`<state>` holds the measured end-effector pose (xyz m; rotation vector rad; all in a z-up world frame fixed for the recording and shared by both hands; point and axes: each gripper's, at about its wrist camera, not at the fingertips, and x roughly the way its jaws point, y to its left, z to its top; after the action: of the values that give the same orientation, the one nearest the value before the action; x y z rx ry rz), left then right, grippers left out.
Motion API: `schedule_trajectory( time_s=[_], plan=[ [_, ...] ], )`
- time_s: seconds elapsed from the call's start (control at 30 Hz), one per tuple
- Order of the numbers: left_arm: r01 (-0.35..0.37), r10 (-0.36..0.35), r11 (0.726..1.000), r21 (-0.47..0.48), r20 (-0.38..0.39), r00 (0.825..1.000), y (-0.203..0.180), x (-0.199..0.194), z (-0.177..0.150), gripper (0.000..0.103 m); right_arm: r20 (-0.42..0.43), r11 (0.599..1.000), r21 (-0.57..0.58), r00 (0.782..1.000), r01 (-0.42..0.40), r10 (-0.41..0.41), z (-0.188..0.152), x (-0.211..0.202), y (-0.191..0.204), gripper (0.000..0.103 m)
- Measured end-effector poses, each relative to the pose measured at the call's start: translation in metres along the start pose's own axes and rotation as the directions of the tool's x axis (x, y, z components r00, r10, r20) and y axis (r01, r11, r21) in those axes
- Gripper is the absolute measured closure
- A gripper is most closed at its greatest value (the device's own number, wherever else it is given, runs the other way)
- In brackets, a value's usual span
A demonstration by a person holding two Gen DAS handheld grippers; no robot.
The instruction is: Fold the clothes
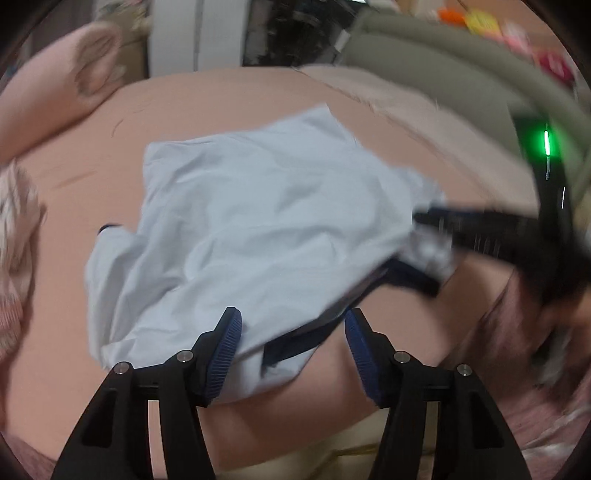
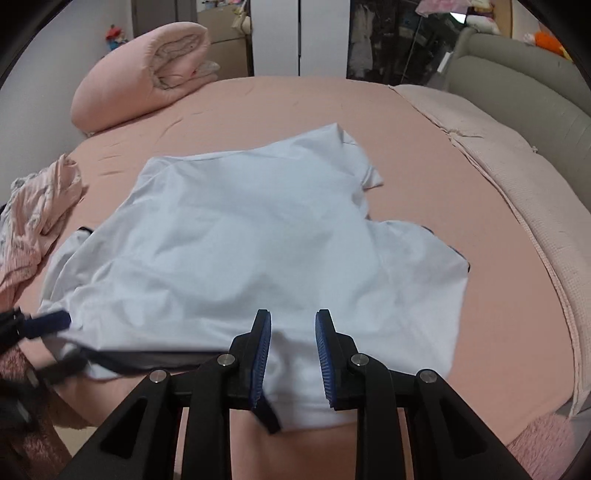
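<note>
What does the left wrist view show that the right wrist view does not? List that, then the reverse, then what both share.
Left wrist only: a green light on the device that carries the right claw, seen from outside.

Right wrist only: a small red toy by the far wall, and sharp detail, since the left view is blurred.

Both: the light blue shirt spread on the pink bed, the rolled pink duvet, the left claw open over the shirt's near edge, and the right claw closed on the shirt's fabric.
</note>
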<state>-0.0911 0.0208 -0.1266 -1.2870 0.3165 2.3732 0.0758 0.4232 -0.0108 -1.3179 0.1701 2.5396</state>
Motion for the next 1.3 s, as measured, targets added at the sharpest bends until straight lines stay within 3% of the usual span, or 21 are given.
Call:
schedule_trajectory(
  time_s=[0.07,0.1,0.17,0.23,0.33,0.4,0.47,0.53,0.67,0.7,0.8,0.9,0.97,1.0,1.07,1.13,1.2,1.3],
  plan=[
    [-0.136,0.137,0.990,0.042,-0.032,0.990,-0.002,0.017,0.001,0.050,-0.059,0.998,0.027,0.997,-0.054,0.055,-0.006,0.002,0.001,0.079],
    [-0.200,0.202,0.978,0.059,-0.043,0.978,-0.002,0.025,0.001,0.059,-0.088,0.995,0.040,0.991,-0.093,0.097,-0.008,0.003,0.001,0.079],
    [-0.178,0.177,0.983,-0.044,-0.025,0.984,0.015,0.019,0.006,0.063,-0.129,0.985,0.020,0.977,-0.169,0.170,-0.014,-0.001,0.010,0.079],
    [-0.172,0.178,0.977,-0.129,0.041,0.983,0.030,0.003,0.015,0.063,-0.171,0.981,-0.035,0.968,-0.190,0.182,-0.026,-0.006,0.023,0.079],
    [-0.143,0.161,0.978,-0.152,0.109,0.981,0.039,-0.011,0.028,0.063,-0.179,0.987,-0.128,0.981,-0.093,0.069,-0.036,0.008,0.035,0.079],
    [-0.129,0.146,0.981,-0.145,0.115,0.983,0.040,-0.016,0.034,0.063,-0.123,0.985,-0.168,0.990,0.048,-0.069,-0.032,0.013,0.037,0.079],
    [-0.102,0.121,0.984,-0.144,0.128,0.984,0.040,-0.023,0.037,0.063,-0.039,0.980,-0.149,0.990,0.131,-0.139,-0.021,0.007,0.035,0.079],
    [-0.058,0.084,0.985,-0.161,0.161,0.983,0.043,-0.037,0.037,0.063,0.018,0.982,-0.096,0.986,0.165,-0.164,-0.011,0.000,0.029,0.079],
    [-0.128,0.149,0.973,-0.192,0.098,0.984,0.050,-0.029,0.029,0.061,0.011,0.982,-0.005,0.982,0.187,-0.186,-0.001,0.007,0.005,0.079],
    [-0.162,0.175,0.968,-0.190,0.056,0.983,0.050,-0.022,0.026,0.061,-0.018,0.984,-0.003,0.984,0.177,-0.177,-0.003,0.014,0.002,0.079],
    [-0.132,0.148,0.967,-0.220,0.059,0.987,0.046,-0.020,0.019,0.061,-0.063,0.992,0.030,0.991,0.122,-0.120,-0.011,0.021,-0.003,0.079],
    [-0.013,0.052,0.977,-0.213,0.179,0.983,0.041,-0.046,0.028,0.061,-0.018,0.996,0.083,1.000,0.023,-0.022,-0.007,0.000,-0.006,0.079],
    [0.055,0.000,0.979,-0.196,0.270,0.963,0.042,-0.067,0.041,0.061,0.062,0.992,0.116,0.997,-0.052,0.045,0.007,-0.025,-0.010,0.079],
    [0.024,0.026,0.980,-0.198,0.245,0.969,0.046,-0.061,0.049,0.061,0.092,0.988,0.137,0.994,-0.078,0.066,0.016,-0.034,-0.014,0.079],
    [-0.068,0.098,0.976,-0.206,0.144,0.985,0.057,-0.039,0.065,0.061,0.100,0.980,0.195,0.995,-0.048,0.029,0.036,-0.039,-0.024,0.078],
    [-0.159,0.171,0.966,-0.204,0.041,0.984,0.068,-0.017,0.081,0.073,0.008,0.978,0.210,1.000,0.014,-0.016,0.052,-0.021,-0.032,0.078],
    [-0.041,0.062,0.981,-0.189,0.107,0.992,0.063,-0.038,0.075,0.078,-0.080,0.970,0.237,0.994,-0.055,0.076,0.053,-0.010,-0.038,0.078],
    [0.031,-0.023,0.993,-0.114,0.071,0.997,0.042,-0.049,0.055,0.078,-0.082,0.986,0.102,0.986,-0.134,0.143,0.031,-0.036,-0.014,0.078]
  ],
)
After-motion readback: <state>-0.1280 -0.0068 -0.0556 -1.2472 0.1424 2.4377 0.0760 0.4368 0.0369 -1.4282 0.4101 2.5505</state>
